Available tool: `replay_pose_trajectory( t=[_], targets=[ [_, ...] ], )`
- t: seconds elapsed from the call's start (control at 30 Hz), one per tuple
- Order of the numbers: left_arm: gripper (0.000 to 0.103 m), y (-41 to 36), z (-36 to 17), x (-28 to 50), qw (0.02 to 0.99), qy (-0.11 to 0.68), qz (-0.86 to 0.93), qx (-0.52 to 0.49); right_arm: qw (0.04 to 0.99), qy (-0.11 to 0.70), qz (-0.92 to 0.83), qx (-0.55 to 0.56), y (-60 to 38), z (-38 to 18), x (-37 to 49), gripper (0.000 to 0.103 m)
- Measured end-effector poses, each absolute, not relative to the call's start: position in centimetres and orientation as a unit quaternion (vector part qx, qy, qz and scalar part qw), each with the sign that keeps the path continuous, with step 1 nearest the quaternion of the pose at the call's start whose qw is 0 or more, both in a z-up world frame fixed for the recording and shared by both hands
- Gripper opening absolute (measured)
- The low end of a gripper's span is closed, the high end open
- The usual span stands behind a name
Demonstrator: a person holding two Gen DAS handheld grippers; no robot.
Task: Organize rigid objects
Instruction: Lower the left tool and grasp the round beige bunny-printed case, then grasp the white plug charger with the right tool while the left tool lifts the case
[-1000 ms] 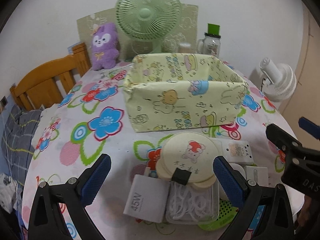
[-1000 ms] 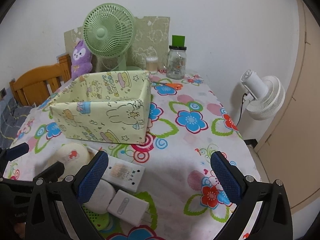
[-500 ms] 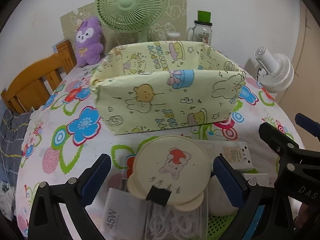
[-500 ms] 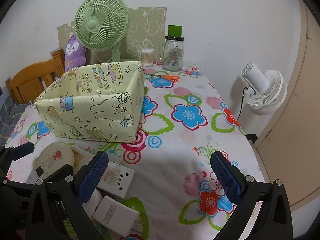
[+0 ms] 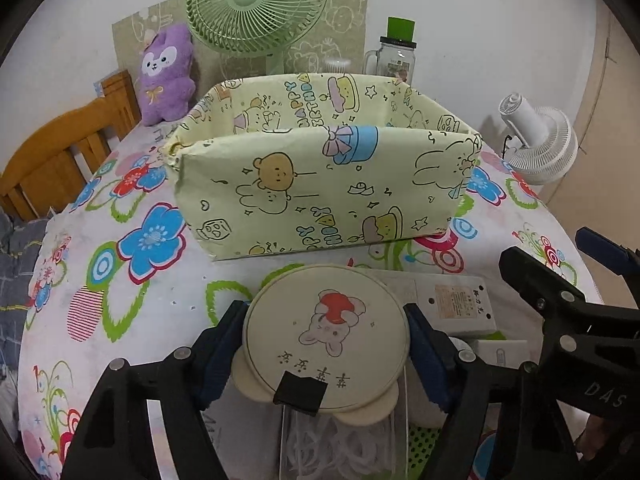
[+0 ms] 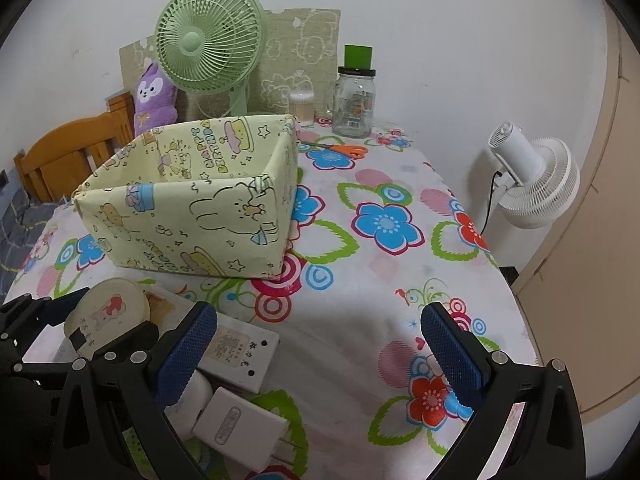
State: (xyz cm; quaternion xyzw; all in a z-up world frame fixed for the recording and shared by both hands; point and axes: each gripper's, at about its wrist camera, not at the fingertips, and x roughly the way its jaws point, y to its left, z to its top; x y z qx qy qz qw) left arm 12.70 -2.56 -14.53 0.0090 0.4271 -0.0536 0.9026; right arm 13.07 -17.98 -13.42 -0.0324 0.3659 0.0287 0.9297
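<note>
A round cream disc with a rabbit print and a black clip lies on a pile at the table's near edge. My left gripper straddles it; its jaws are closing and both blue pads touch the disc's rim. Under the disc sit a clear case of white cable and a white power strip. Behind them stands the open yellow-green patterned box. My right gripper hovers open over bare tablecloth, nothing between its fingers, with the power strip and a white charger at its left finger.
At the back of the table stand a green fan, a purple plush, a glass jar and orange scissors. A white fan stands off the right edge. A wooden chair is at the left.
My left gripper moved forward and down over the pile, and its jaws came in from wide open to the sides of the round disc. The right gripper stayed about where it was.
</note>
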Motion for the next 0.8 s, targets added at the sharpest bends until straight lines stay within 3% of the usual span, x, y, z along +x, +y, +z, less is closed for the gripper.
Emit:
replay_pose_trajectory(
  t=[0.8],
  targets=[
    [0.079, 0.4, -11.9, 7.7, 0.924, 0.382, -0.025, 0.018, 0.932, 0.356, 0.059, -0.019, -15.4, -12.2, 10.1, 0.103]
  ],
)
